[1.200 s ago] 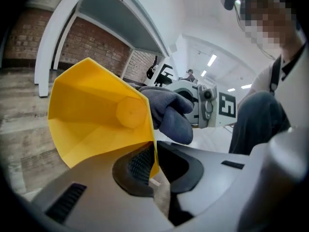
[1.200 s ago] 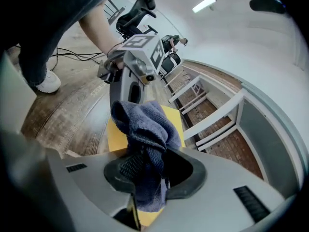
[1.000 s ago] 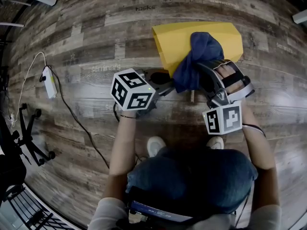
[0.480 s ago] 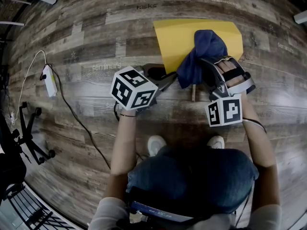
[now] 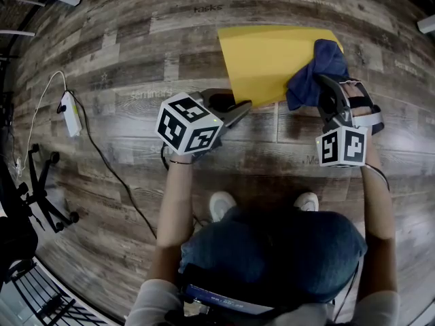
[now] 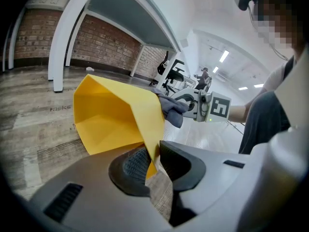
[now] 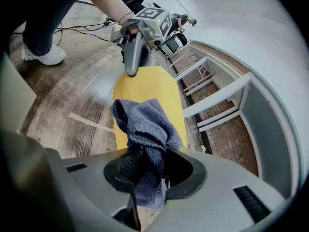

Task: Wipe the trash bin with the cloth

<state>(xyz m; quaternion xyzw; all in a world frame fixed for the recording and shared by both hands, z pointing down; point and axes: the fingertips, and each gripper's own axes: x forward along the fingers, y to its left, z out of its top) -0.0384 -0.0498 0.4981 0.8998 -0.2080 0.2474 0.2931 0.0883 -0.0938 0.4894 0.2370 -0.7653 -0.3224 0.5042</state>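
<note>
The right gripper (image 7: 147,170) clamps the cloth (image 7: 145,122) against the right edge of the bin (image 5: 272,60), mid-wipe. The left gripper (image 6: 152,161) has just been opening, with the bin's wall between its jaws, seemingly loose. The bin lies on the floor (image 5: 136,32); next, re-pinch it and sweep the cloth across

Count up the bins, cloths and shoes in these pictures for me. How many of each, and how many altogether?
trash bin: 1, yellow, lying on its side on the floor
cloth: 1, blue
shoes: 2, white, on the person's feet
Total: 4
</note>
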